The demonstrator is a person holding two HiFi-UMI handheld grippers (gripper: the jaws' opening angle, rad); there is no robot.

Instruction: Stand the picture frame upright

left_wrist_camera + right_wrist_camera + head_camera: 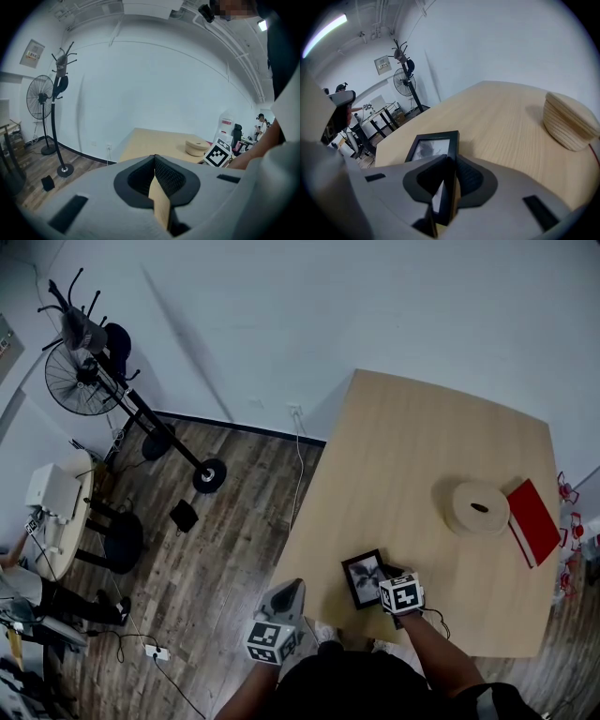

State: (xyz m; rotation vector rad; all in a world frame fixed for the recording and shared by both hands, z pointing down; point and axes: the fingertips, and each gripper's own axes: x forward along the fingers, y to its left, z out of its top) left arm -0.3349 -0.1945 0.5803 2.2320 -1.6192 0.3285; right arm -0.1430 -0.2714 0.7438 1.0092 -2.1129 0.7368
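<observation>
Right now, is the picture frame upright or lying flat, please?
Lying flat: the picture frame rests face up on the table, one edge between the right gripper's fingers.

Head view overhead, steeply down; gripper views low, forward; all share table (pixel 422 456).

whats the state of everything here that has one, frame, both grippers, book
picture frame, lying down face up on the table, not yet upright
right hand-held gripper, shut on the picture frame's side edge
left hand-held gripper, shut, empty, beside the table
red book, closed, lying flat
</observation>
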